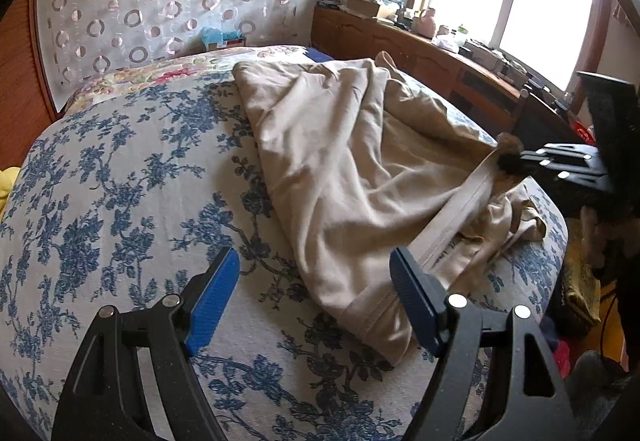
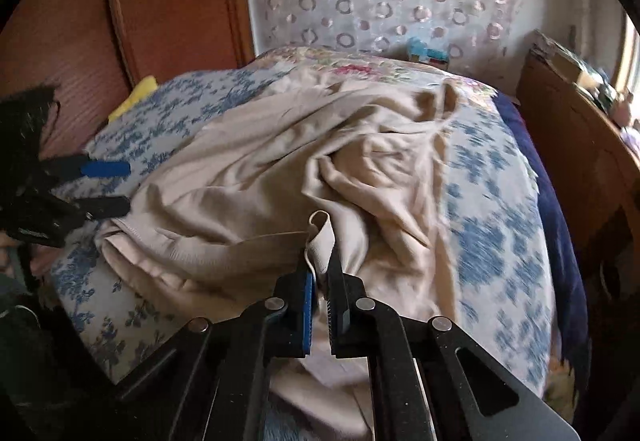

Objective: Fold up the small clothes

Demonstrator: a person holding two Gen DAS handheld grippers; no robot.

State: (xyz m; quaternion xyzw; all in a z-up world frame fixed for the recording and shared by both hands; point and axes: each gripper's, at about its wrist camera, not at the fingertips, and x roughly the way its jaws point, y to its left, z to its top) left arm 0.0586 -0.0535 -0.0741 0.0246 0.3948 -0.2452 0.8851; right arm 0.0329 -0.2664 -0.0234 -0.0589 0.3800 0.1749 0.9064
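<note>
Beige fabric is pinched between the blue-padded jaws of the right gripper (image 2: 320, 281), which is angled downward over the bed; a folded tip of the beige garment (image 1: 340, 169) is seen poking up above the closed fingertips. From the left wrist view the same gripper (image 1: 516, 161) is seen at the right edge, with a taut band of the garment's hem drawn up to it.

The left gripper (image 1: 314, 297) is held low over the near edge of the garment, tilted downward, its jaws spread wide and nothing pressed between them (the right-hand pad is just beside the hem, though contact cannot be judged). In the right wrist view it (image 2: 116, 187) is seen at the left, partly cut off by the frame.

The garment is spread, crumpled, across the blue floral bedspread (image 1: 120, 169), its far end reaching toward a multicoloured floral quilt (image 1: 192, 67).

A wooden cabinet (image 1: 420, 49) by the window is covered with clutter too small to be identified. The right wrist view is blurred at its right side.
</note>
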